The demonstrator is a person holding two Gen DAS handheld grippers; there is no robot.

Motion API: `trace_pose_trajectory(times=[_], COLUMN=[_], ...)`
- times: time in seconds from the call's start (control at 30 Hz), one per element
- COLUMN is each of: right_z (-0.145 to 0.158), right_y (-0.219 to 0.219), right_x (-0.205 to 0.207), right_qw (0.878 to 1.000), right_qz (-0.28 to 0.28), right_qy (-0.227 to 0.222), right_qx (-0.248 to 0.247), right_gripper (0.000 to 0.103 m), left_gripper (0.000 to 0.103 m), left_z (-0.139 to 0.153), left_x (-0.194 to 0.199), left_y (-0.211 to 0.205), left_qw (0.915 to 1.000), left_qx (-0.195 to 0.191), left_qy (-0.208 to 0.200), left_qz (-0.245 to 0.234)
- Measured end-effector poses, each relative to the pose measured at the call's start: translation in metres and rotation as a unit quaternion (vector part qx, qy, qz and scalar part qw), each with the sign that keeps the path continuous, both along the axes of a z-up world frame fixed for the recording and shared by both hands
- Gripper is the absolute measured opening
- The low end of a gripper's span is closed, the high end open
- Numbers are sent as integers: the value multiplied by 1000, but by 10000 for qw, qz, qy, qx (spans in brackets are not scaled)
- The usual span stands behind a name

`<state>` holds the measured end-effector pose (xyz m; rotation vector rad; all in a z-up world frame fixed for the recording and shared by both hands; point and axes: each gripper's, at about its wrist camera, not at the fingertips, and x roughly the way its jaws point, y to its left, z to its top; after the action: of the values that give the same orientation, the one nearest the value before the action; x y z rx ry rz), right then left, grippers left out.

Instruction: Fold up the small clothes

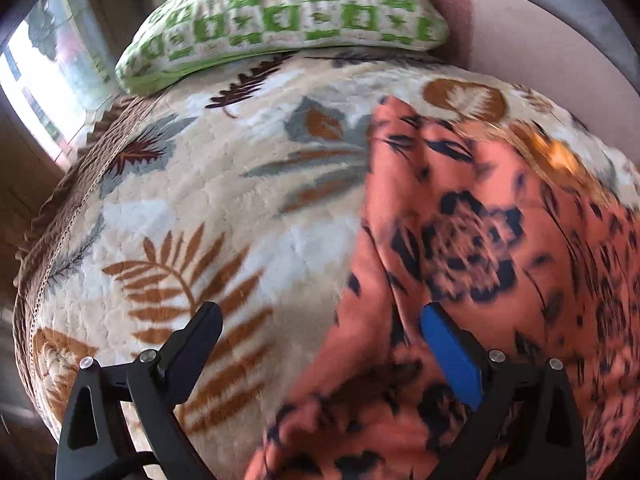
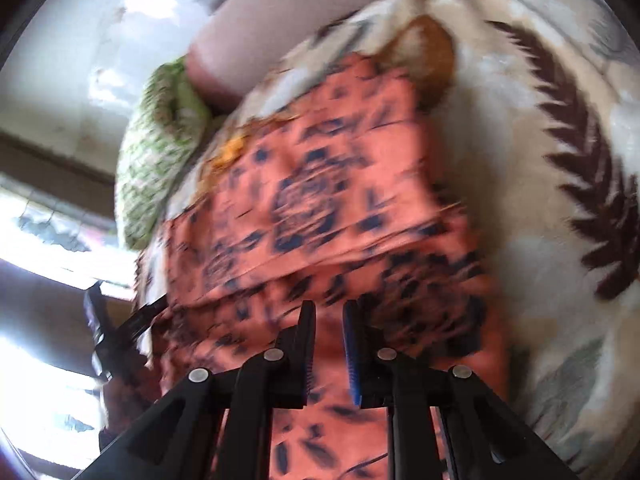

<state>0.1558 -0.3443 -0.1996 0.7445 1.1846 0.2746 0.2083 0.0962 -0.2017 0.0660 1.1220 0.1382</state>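
Note:
An orange garment with dark floral print lies on a cream leaf-patterned blanket. My left gripper is open wide above the garment's left edge, its blue-padded finger over the cloth, nothing held. In the right wrist view the same garment lies folded in layers on the blanket. My right gripper hangs over its near part with the jaws a narrow gap apart; no cloth shows between them. The view is blurred by motion.
A green-and-white checked pillow lies at the blanket's far end, also in the right wrist view. A pink headboard runs behind. A bright window is at the left. The left gripper's dark frame shows at the garment's left.

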Motion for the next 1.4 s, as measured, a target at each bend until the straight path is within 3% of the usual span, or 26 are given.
trace_pose_trajectory(times=[0.1, 0.17, 0.23, 0.33, 0.5, 0.67, 0.7, 0.8, 0.87, 0.97, 1.17, 1.4], right_z=[3, -3, -12, -6, 2, 28, 34, 46, 54, 59, 49, 26], right_y=[35, 55, 69, 75, 81, 80, 80, 83, 77, 52, -29, -19], right_x=[-11, -24, -40, -69, -115, -154, -160, -177, -185, -193, -214, -224], right_qw=[9986, 9958, 9921, 9911, 9828, 9796, 9800, 9783, 9781, 9815, 9920, 9913], right_qz=[516, 867, 1114, 1206, 1640, 1842, 1841, 1929, 1862, 1485, 222, 174], right_qy=[-11, 268, 570, 559, 811, 544, 482, 347, 237, 259, 812, 1197], right_qx=[103, -69, -69, -92, -264, -584, -576, -665, -896, -1181, -939, -522], right_gripper=[17, 17, 17, 17, 17, 17, 18, 31, 72, 73, 71, 60], left_gripper=[100, 100, 100, 100, 100, 100, 100, 100, 100, 100, 100, 100], left_z=[-2, -4, -8, -5, -1, 16, 21, 23, 21, 18, 39, 32], left_x=[-28, -47, -63, -99, -159, -220, -233, -257, -268, -271, -261, -257], left_y=[-6, -8, -10, -8, -4, -5, -6, -6, -6, 4, 65, 83], left_qw=[9993, 9985, 9984, 9983, 9977, 9962, 9946, 9919, 9907, 9948, 9958, 9965], left_qx=[-148, -259, -100, -68, -308, -392, -552, -883, -989, -646, -815, -511], left_qy=[141, 192, 235, 33, 145, 113, 133, 346, 462, 509, 267, 467], left_qz=[-325, -435, -503, -577, -593, -774, -871, -849, -816, -595, 334, 478])
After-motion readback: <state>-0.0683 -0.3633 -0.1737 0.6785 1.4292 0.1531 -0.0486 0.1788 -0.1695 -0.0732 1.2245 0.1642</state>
